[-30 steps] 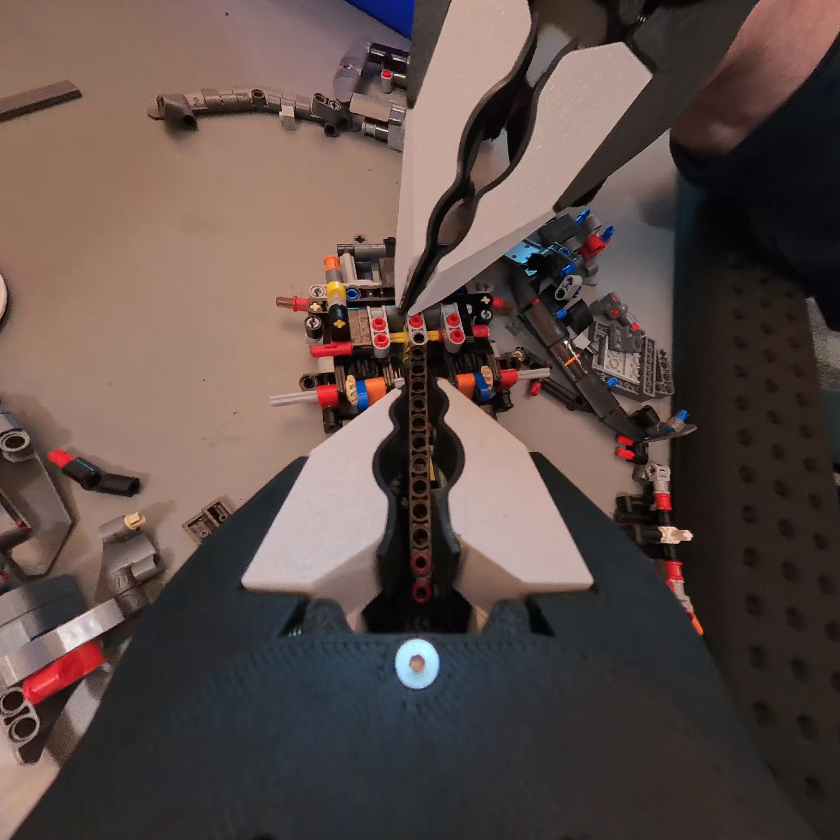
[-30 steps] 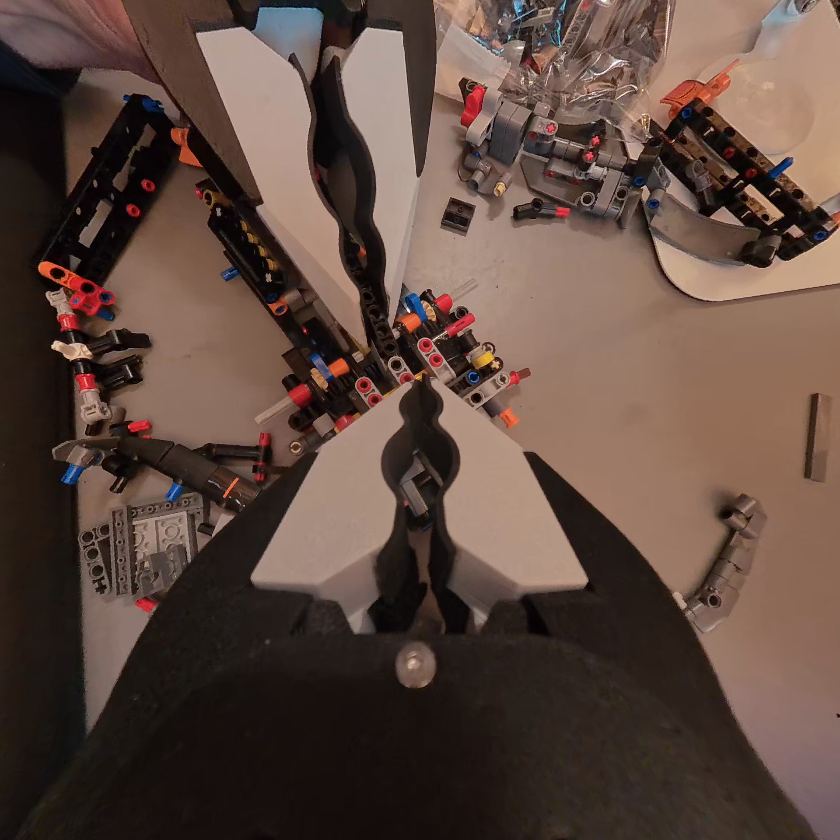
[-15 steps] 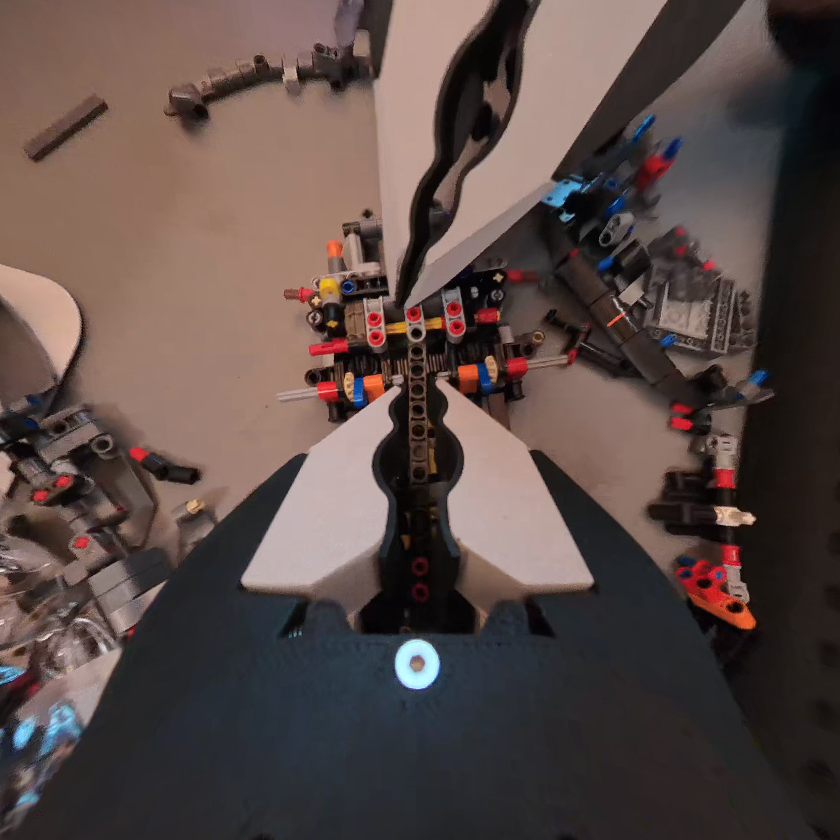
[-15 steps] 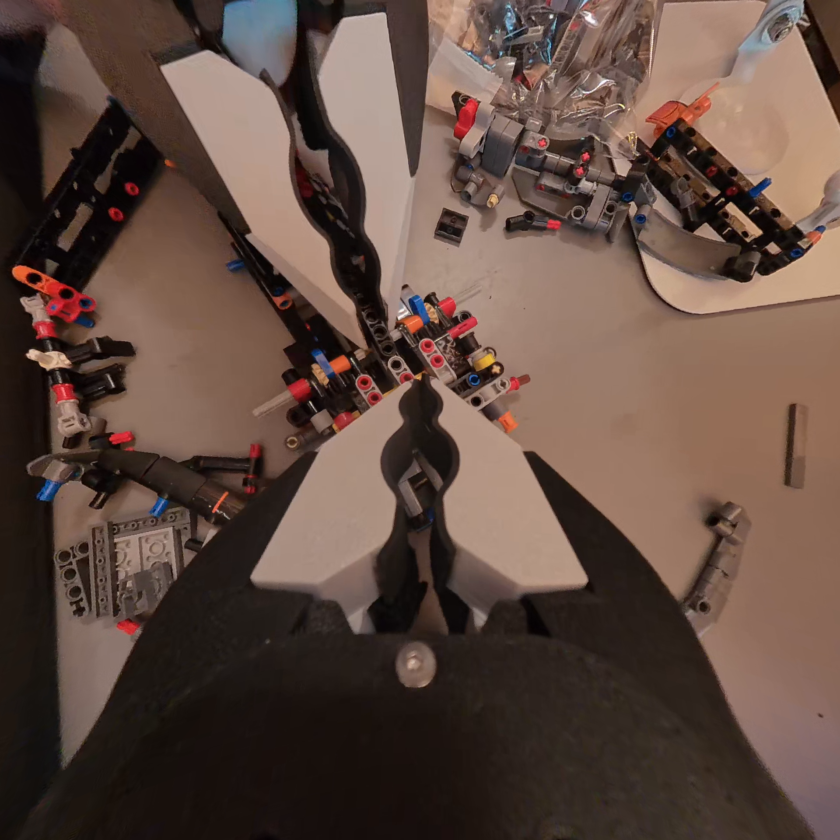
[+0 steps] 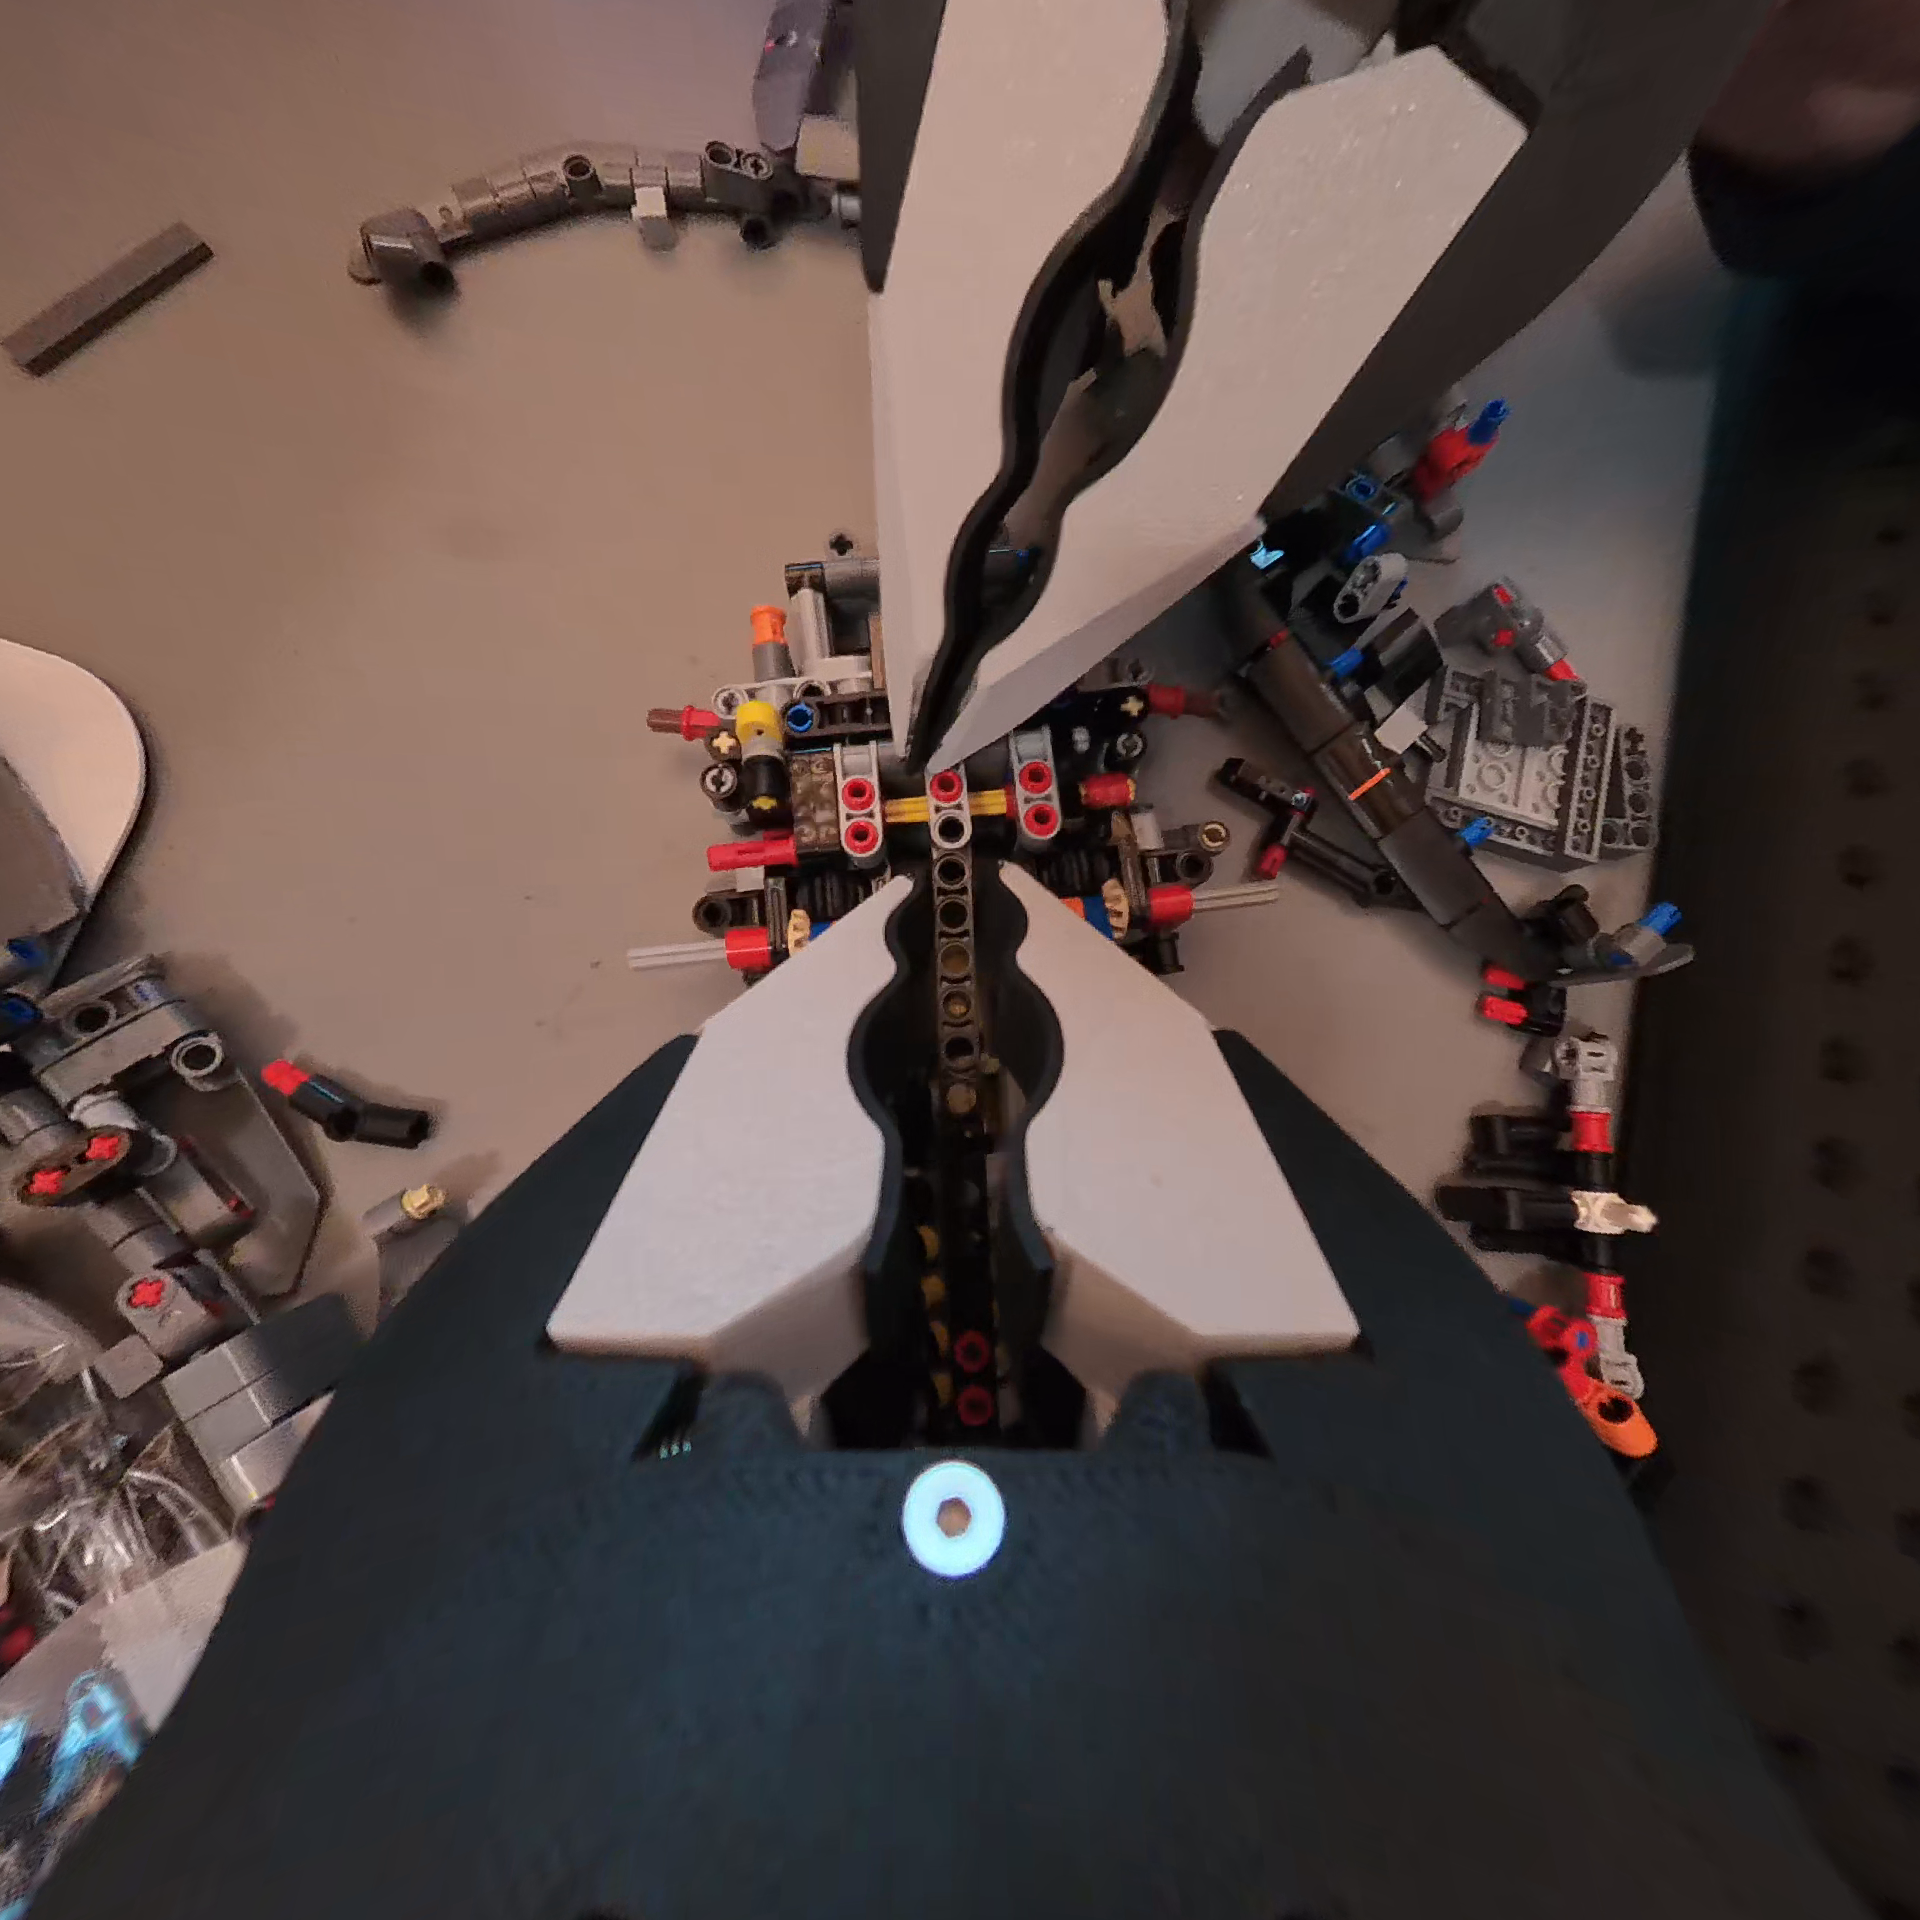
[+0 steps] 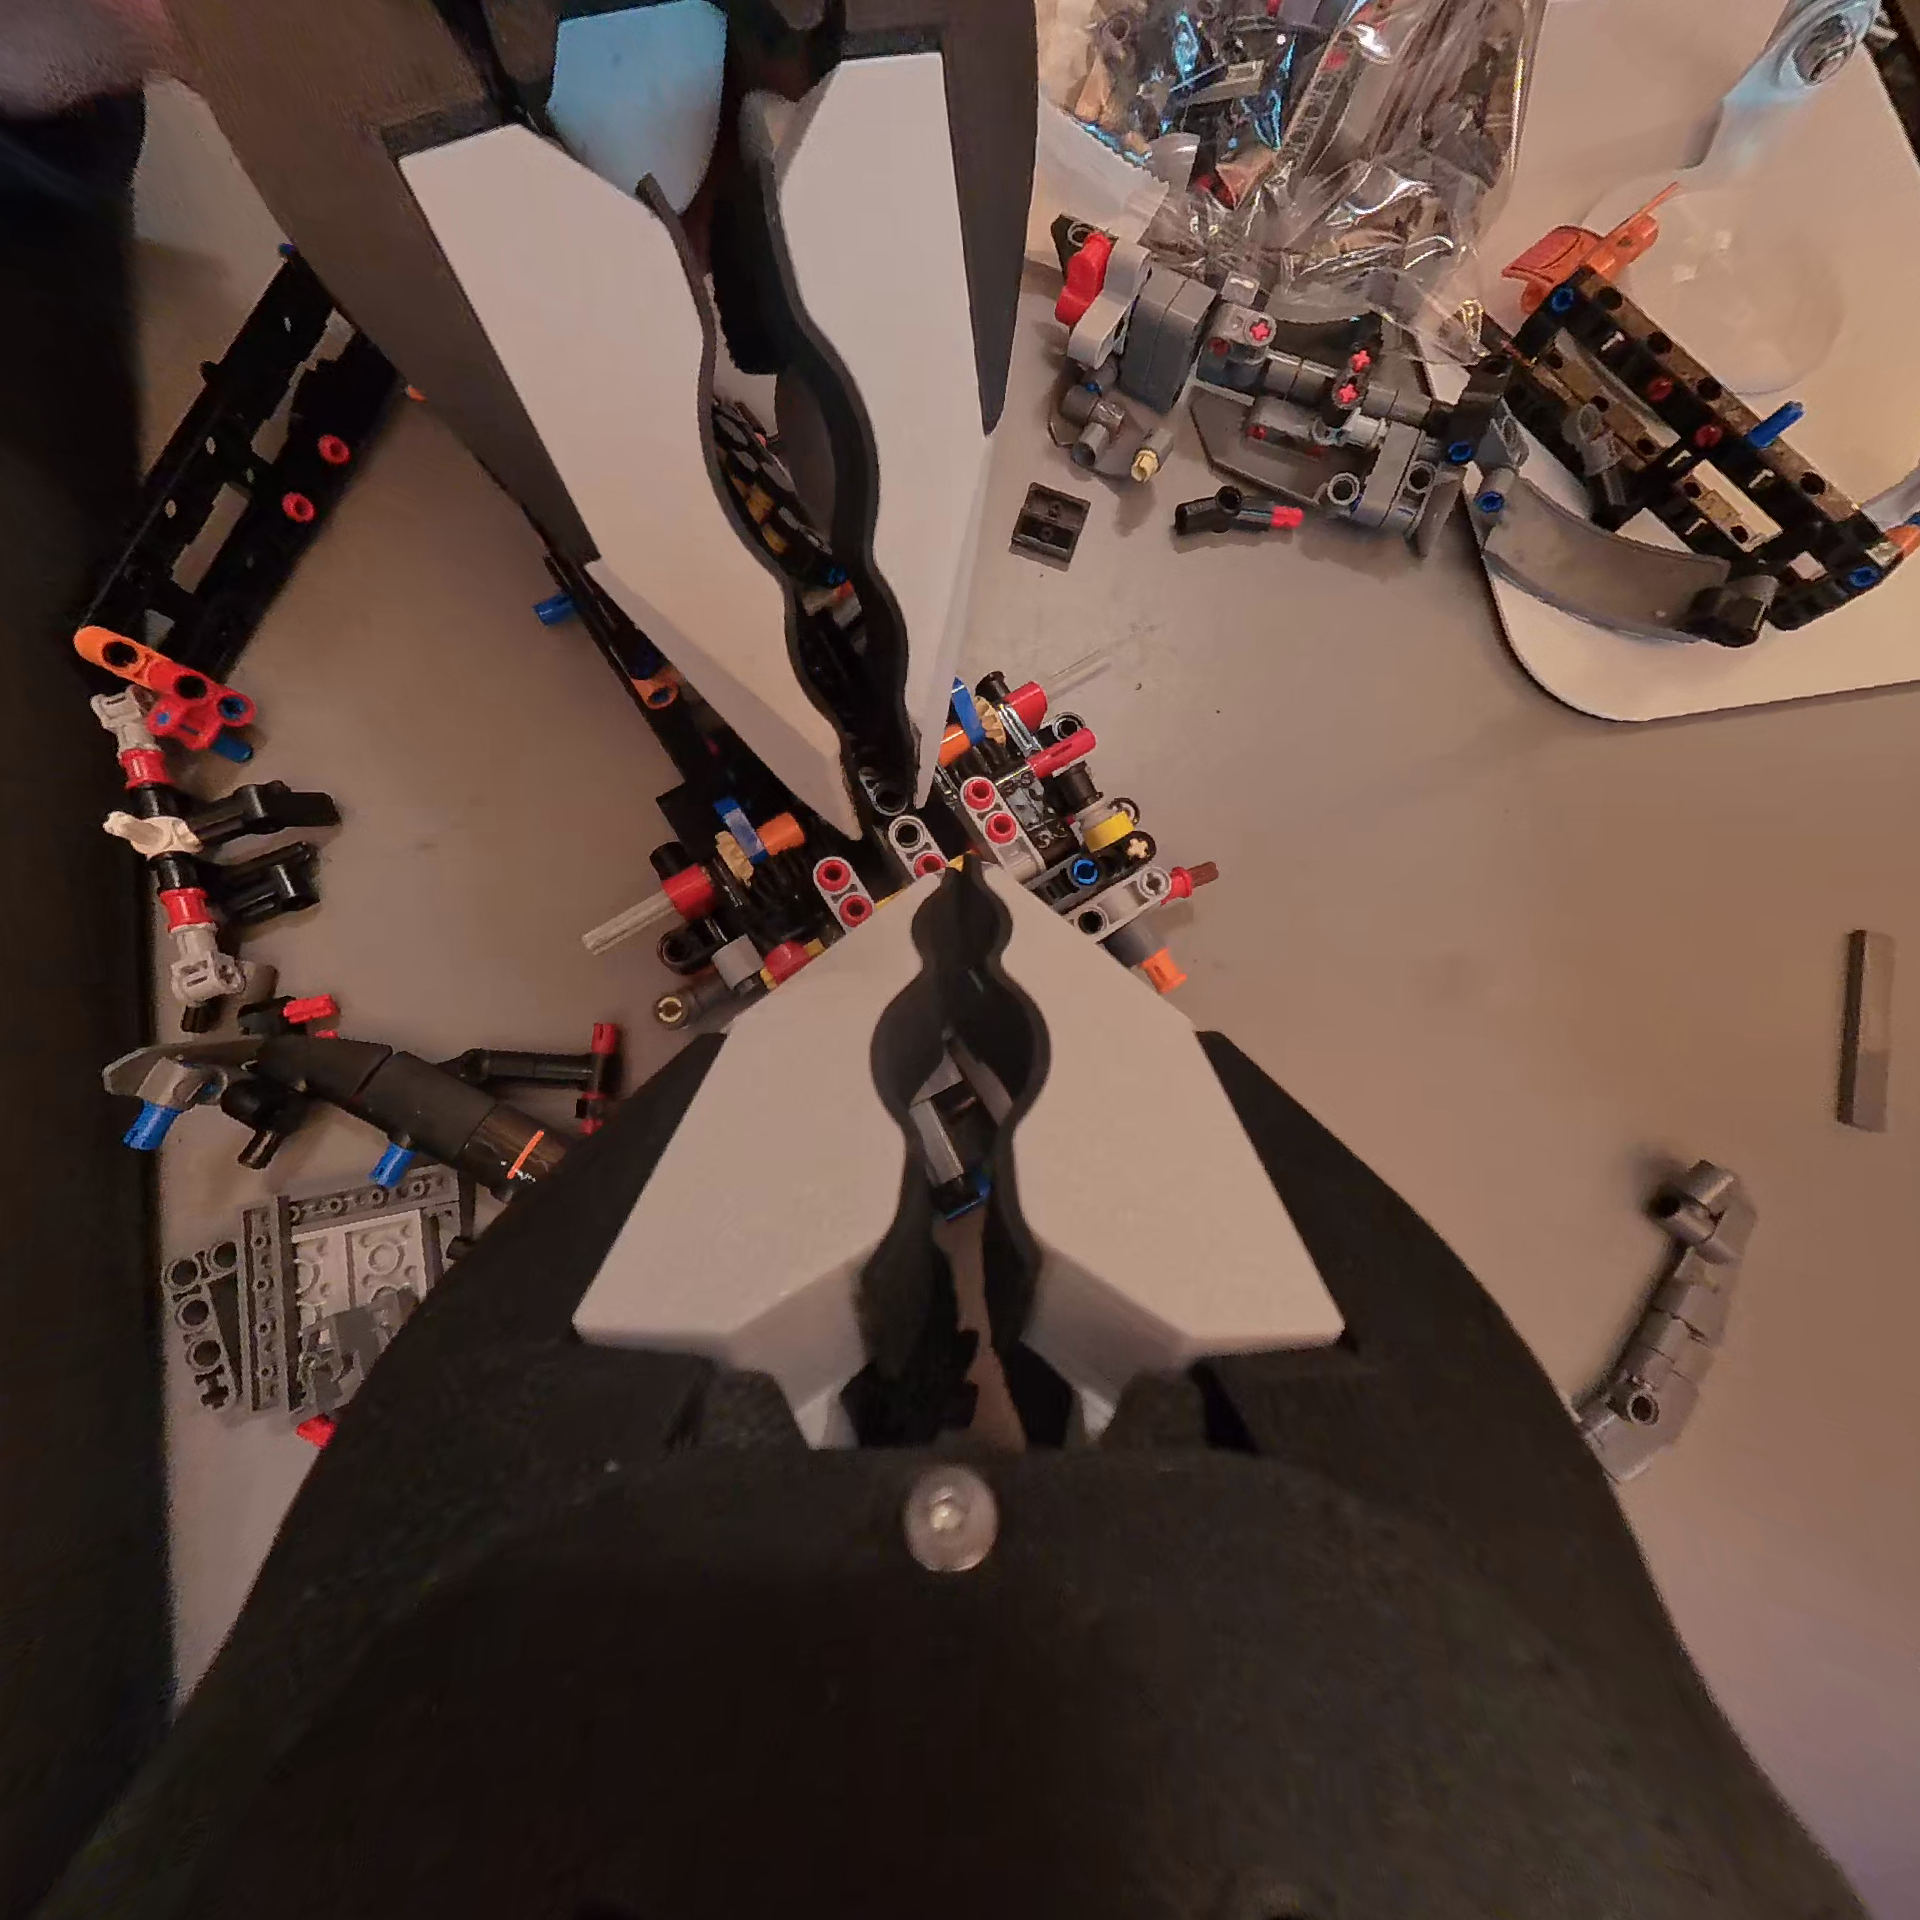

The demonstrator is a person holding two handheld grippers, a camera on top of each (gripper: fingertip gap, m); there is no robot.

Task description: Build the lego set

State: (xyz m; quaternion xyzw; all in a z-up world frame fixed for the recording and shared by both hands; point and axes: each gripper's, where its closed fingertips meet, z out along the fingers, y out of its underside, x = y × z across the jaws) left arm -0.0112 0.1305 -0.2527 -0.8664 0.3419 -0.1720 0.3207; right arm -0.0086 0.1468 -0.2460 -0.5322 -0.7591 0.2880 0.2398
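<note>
Warm, dim light; soft shadows beside scattered pieces; wide-angle bending and blur toward the edges.

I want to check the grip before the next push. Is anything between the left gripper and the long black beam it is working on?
Nothing visible. The left gripper is shut directly on the black beam, whose far end meets the assembly. The right gripper comes in from the opposite side, tips at that joint.

Both views shifted slightly; loose bricks (image 5: pixel 1538 748) slid sideways.
</note>
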